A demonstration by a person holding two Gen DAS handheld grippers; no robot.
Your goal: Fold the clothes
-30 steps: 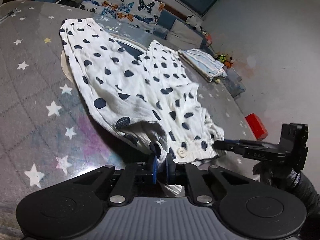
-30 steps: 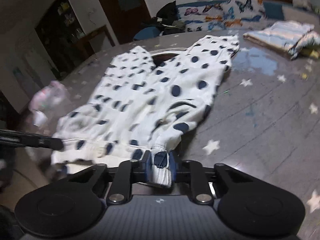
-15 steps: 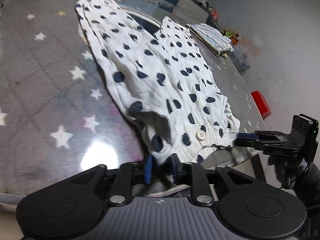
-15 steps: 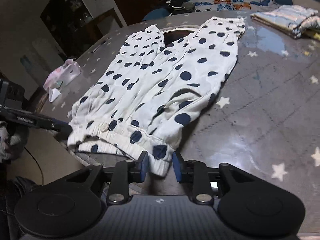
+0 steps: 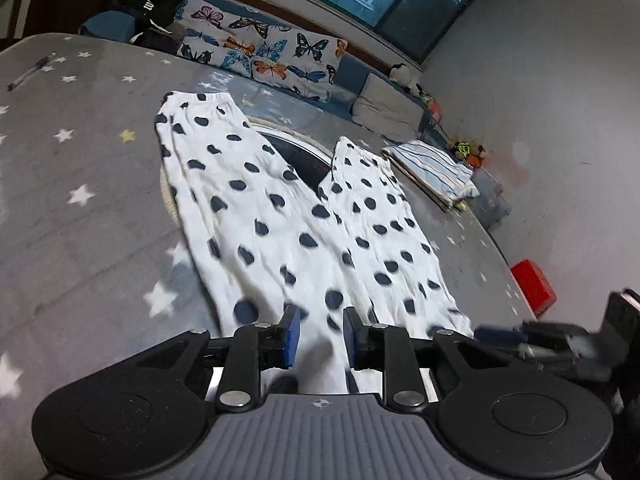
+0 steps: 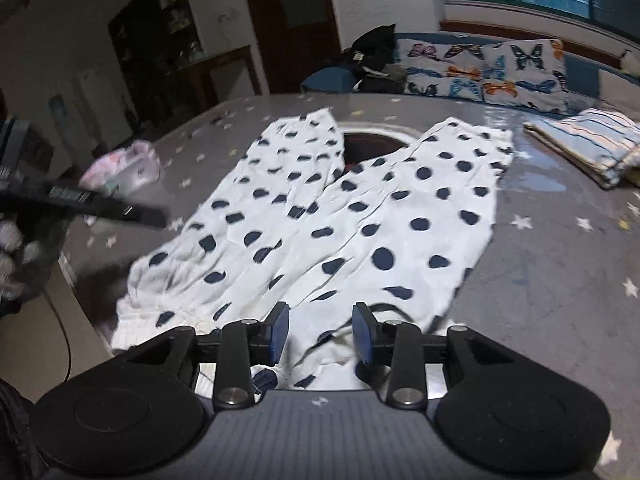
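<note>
Both waistband corners just released: left hand-held gripper [image 5: 318,334] closing, right hand-held gripper [image 6: 322,330] opening, unclenched over the polka-dot trousers [image 5: 304,216]; trousers flat on table [image 5: 80,200], I fold next.

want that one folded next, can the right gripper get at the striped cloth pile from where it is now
Probably yes. The striped cloth pile lies in the open on the table, with only bare surface between it and the right gripper, whose jaws are opening over the spotted trousers.

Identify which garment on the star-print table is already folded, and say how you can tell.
The striped garment is folded: a compact, layered stack by the far edge. The polka-dot trousers lie spread flat with both legs splayed apart.
</note>
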